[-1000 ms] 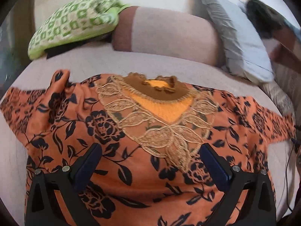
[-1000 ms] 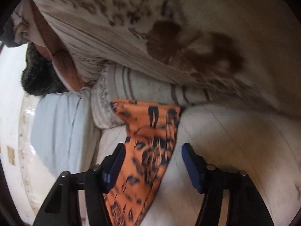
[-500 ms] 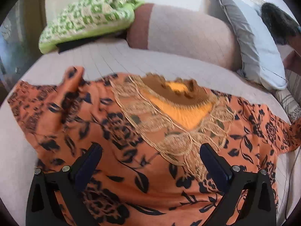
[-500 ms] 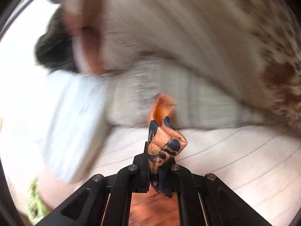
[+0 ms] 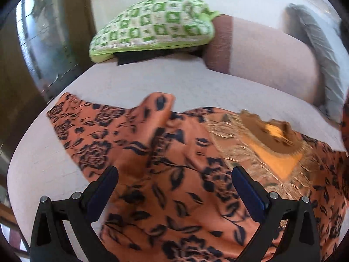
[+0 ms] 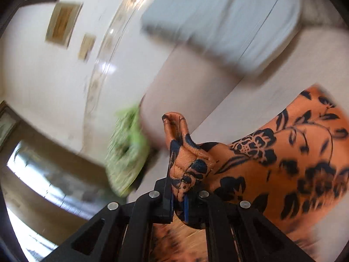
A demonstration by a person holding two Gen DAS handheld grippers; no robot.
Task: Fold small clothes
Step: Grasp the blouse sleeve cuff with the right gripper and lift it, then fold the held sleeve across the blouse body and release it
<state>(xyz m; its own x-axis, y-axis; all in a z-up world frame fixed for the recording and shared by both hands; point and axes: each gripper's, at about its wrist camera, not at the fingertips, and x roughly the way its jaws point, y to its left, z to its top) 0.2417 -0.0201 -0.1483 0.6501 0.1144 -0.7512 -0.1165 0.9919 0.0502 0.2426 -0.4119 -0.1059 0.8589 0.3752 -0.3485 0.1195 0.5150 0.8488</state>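
Observation:
An orange top point(image 5: 178, 174) with a dark floral print and a gold embroidered neckline point(image 5: 268, 144) lies spread on a pale bed point(image 5: 152, 80). My left gripper point(image 5: 174, 187) hangs open just above the cloth, left of the neckline, with nothing pinched. Its blue pads point(image 5: 248, 187) stand wide apart. In the right wrist view my right gripper point(image 6: 180, 198) is shut on a bunched sleeve end of the orange top point(image 6: 185, 152), lifted off the bed. The rest of the sleeve point(image 6: 294, 152) trails to the right.
A green-and-white checked cushion point(image 5: 152, 26) lies at the bed's far edge beside a beige bolster point(image 5: 268, 52) and a grey pillow point(image 5: 316, 50). A dark wooden frame with glass point(image 5: 43, 50) borders the left. The right wrist view is blurred by motion.
My right gripper closed on the sleeve end, lifted it and swung it toward the green cushion. My left gripper shifted left over the top, still open.

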